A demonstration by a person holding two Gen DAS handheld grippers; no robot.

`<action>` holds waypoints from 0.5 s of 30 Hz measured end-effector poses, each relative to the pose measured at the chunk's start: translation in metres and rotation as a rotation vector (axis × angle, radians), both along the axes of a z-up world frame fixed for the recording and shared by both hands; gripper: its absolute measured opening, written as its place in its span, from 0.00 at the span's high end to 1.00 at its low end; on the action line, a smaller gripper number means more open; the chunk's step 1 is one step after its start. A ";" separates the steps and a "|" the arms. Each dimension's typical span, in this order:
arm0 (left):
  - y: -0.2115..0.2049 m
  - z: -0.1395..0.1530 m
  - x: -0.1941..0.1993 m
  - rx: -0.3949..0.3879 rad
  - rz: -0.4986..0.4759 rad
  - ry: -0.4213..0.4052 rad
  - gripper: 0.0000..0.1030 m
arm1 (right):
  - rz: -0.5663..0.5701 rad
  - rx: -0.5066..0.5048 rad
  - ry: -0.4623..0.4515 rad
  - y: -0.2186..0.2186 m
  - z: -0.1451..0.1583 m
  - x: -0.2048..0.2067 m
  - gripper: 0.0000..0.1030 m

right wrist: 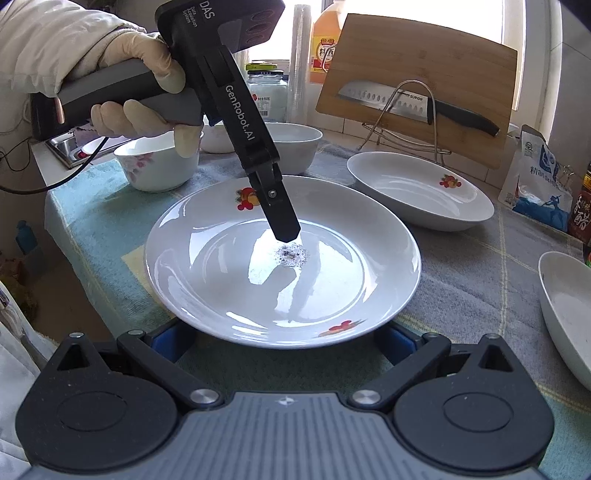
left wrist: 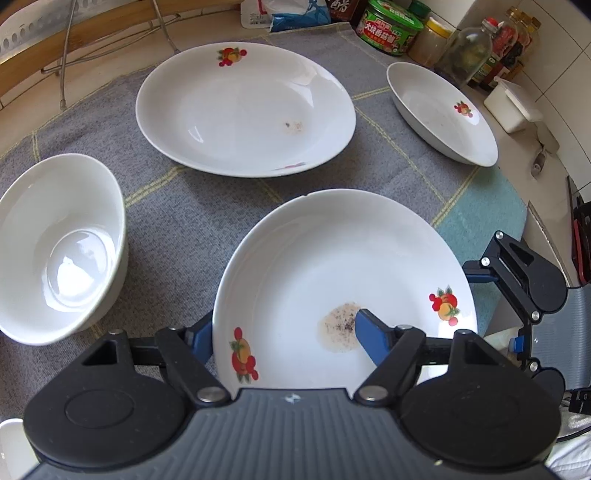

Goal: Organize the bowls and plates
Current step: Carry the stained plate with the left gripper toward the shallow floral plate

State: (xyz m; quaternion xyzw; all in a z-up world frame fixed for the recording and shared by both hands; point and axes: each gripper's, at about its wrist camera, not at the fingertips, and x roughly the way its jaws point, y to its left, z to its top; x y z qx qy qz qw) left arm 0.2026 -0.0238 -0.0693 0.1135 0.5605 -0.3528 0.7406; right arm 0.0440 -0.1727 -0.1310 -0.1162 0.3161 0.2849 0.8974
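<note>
A white plate point(left wrist: 332, 266) with fruit prints and a crumb stain lies on the grey cloth point(left wrist: 192, 221). My left gripper point(left wrist: 284, 336) straddles its near rim: one blue finger under the rim, the other inside on the stain. In the right wrist view the same plate point(right wrist: 229, 280) shows with the left gripper's finger point(right wrist: 282, 218) pressing into it. My right gripper point(right wrist: 280, 339) sits wide open at the plate's other rim, its fingers low beside it. A second plate point(left wrist: 243, 110), a shallow dish point(left wrist: 443, 114) and a deep white bowl point(left wrist: 59, 247) lie around.
Jars and bottles point(left wrist: 391, 26) stand at the cloth's far edge. A cutting board with a knife point(right wrist: 417, 92) stands on a wire rack. Two more bowls point(right wrist: 159, 162) sit behind the plate. A salt bag point(right wrist: 539, 177) stands at the right.
</note>
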 end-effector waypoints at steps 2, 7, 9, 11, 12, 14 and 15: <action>-0.001 0.000 0.000 0.001 -0.001 -0.001 0.27 | 0.005 -0.004 0.011 0.001 0.000 0.002 0.00; -0.001 0.000 0.001 0.001 -0.008 0.001 0.27 | 0.010 -0.007 0.039 0.002 0.001 0.007 0.00; -0.002 0.000 0.001 0.003 -0.007 0.003 0.27 | 0.010 -0.017 0.054 0.004 0.003 0.009 0.00; -0.002 0.000 0.001 0.008 -0.010 0.003 0.27 | 0.011 -0.027 0.069 0.005 0.004 0.011 0.00; -0.002 0.000 0.002 0.008 -0.011 0.005 0.27 | 0.012 -0.031 0.074 0.006 0.004 0.012 0.00; -0.002 0.000 0.002 0.007 -0.010 0.010 0.27 | 0.014 -0.037 0.082 0.007 0.004 0.013 0.00; -0.002 0.000 0.003 0.007 -0.008 0.013 0.27 | 0.016 -0.040 0.085 0.007 0.005 0.014 0.00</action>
